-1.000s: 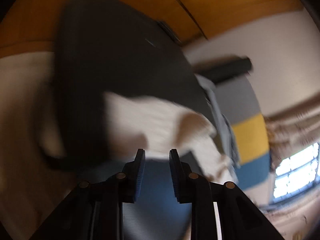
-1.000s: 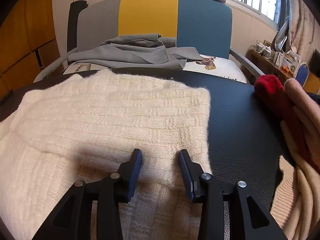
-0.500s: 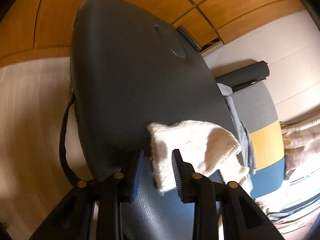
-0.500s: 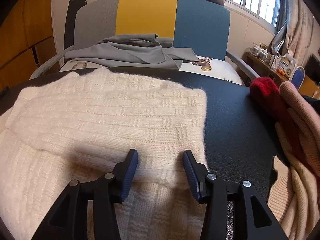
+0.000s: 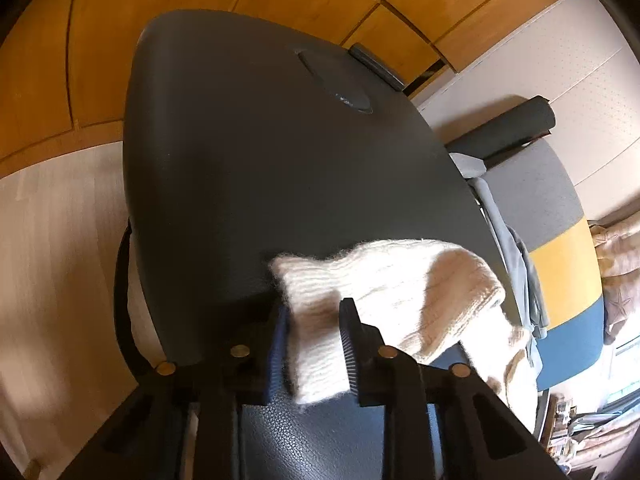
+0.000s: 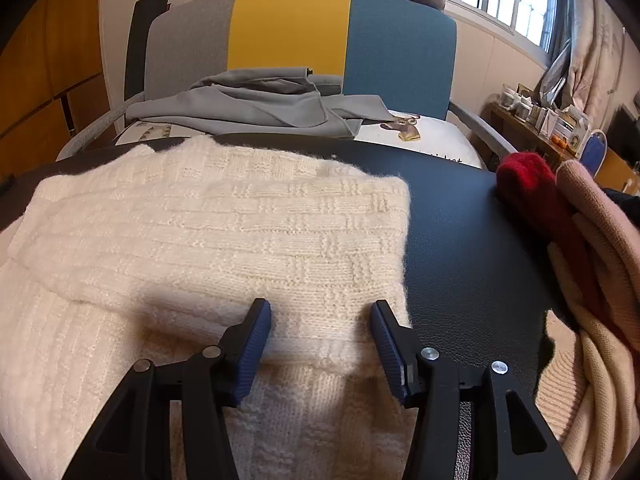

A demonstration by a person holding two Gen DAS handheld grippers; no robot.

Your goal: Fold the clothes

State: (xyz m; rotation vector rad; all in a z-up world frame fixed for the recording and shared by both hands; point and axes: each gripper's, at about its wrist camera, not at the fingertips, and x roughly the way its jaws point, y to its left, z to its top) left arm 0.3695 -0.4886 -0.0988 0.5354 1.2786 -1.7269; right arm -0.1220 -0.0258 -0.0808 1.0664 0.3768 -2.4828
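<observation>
Since half a second ago the left tool [image 5: 312,342] has slid forward so a corner of the cream sweater [image 6: 224,236] now lies between its parted fingers, unclamped. The sweater's folded band runs left to right across the black counter [image 6: 472,248], thick-knitted. The right tool [image 6: 320,338] stays spread over its near edge.

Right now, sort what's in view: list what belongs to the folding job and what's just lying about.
Job:
cream knit sweater
left gripper, jaws either side of a sweater end
right gripper, open over the sweater
dark table

Lying about:
grey garment
tricolour chair
red knit
pink knit
</observation>
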